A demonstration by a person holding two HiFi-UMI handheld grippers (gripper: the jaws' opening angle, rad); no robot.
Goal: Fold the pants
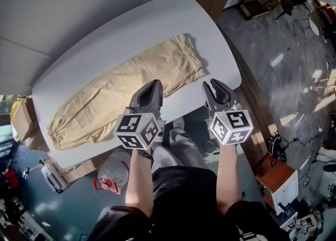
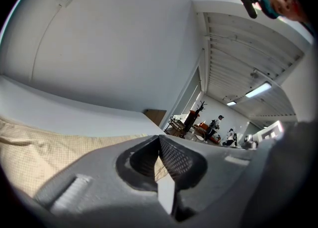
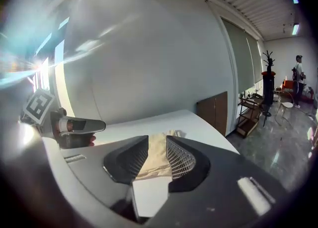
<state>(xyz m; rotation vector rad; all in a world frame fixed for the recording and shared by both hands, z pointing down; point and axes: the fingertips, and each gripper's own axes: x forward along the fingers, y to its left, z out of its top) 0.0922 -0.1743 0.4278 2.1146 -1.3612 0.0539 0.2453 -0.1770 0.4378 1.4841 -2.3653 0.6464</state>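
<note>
Beige pants (image 1: 121, 90) lie spread across the white counter (image 1: 79, 59). At its near edge, our left gripper (image 1: 153, 84) is clenched empty; our right gripper (image 1: 213, 84), beside it, stands released.

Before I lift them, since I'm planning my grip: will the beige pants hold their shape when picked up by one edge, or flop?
Probably floppy: the pants lie flat with soft wrinkles, so a lifted edge should sag and drape. They look like thin cloth, so likely light. Pushed across the smooth white table, they would more likely bunch than slide whole.
</note>
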